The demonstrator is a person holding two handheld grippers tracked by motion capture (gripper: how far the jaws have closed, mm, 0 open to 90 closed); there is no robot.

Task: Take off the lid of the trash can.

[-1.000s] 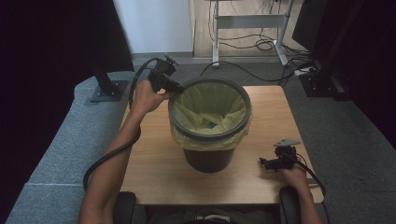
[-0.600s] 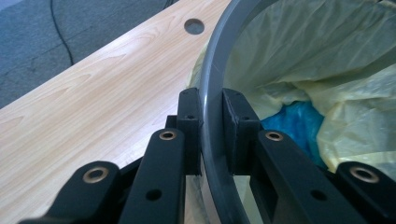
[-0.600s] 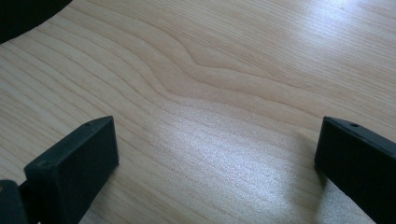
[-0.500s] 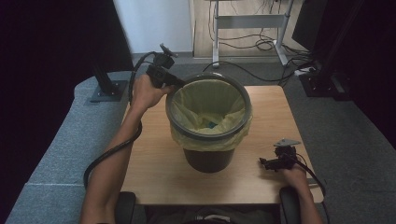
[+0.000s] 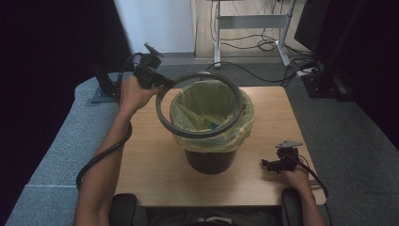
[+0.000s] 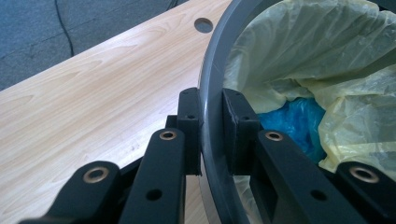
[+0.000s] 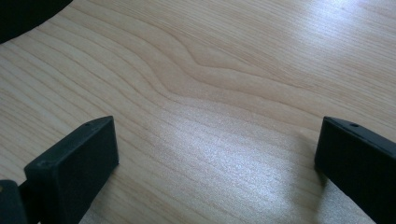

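The left gripper point(image 5: 162, 84) is clamped on a smooth grey ring point(image 5: 200, 104), tilted above the yellow bag point(image 5: 235, 136). The right gripper point(image 5: 273, 165) rests with jaws apart on bare wooden table point(image 5: 155, 160).

The table point(image 5: 155, 165) is pale wood or a wood-look laminate, with clear wavy grain and a smooth, faintly satin top that catches a soft sheen in the right gripper view. The ring point(image 5: 162, 115), at about 12 o'clock over the bin point(image 5: 209, 162), looks like smooth grey plastic with a dull gloss along its edge. The bag point(image 5: 235, 136) lining the bin is thin, crinkled, translucent yellow plastic film; inside lies something blue point(image 6: 292, 123), probably crumpled plastic too, though it is hard to tell. The bin is dark and matt, likely plastic. The fingers point(image 6: 189, 123) of the left gripper point(image 6: 212, 126) are matt black plastic with brass-coloured metal rivets. The floor point(image 5: 56, 160) at 9 o'clock is rough grey carpet.
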